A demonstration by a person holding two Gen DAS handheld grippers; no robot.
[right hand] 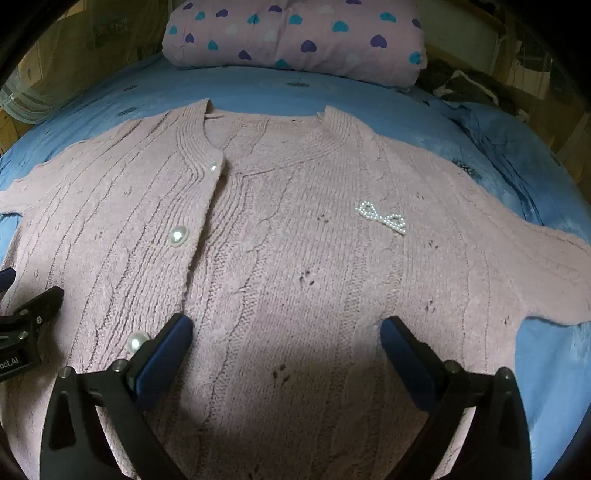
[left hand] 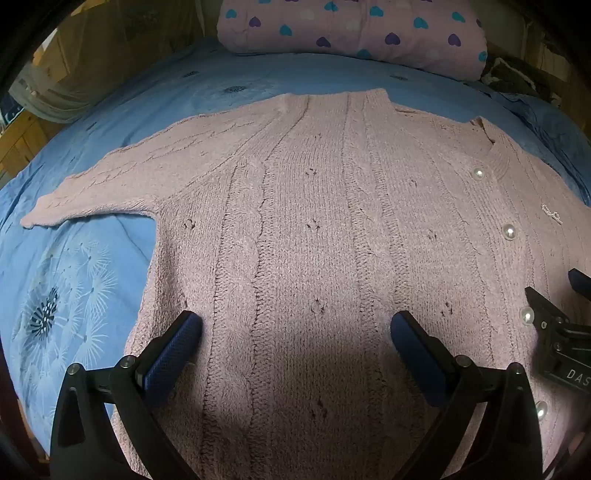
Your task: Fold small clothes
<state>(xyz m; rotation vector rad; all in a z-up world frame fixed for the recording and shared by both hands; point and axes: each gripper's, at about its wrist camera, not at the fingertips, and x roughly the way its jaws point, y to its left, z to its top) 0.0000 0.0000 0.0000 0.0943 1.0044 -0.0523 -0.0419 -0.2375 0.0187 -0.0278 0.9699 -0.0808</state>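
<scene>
The pink cardigan (right hand: 295,258) lies flat on the blue bedspread (left hand: 74,277), collar toward the pillow (right hand: 295,33) — both grippers, left (left hand: 295,332) and right (right hand: 286,332), hover gaping and empty over its lower body, each nearer its own sleeve.

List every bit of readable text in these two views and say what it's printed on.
"DAS": white letters on the right gripper body, cut off at the frame edge in the left wrist view.
"oot.AI": partly cut off, on the left gripper body in the right wrist view; the first letters are uncertain.
The cardigan bears no readable text.
</scene>
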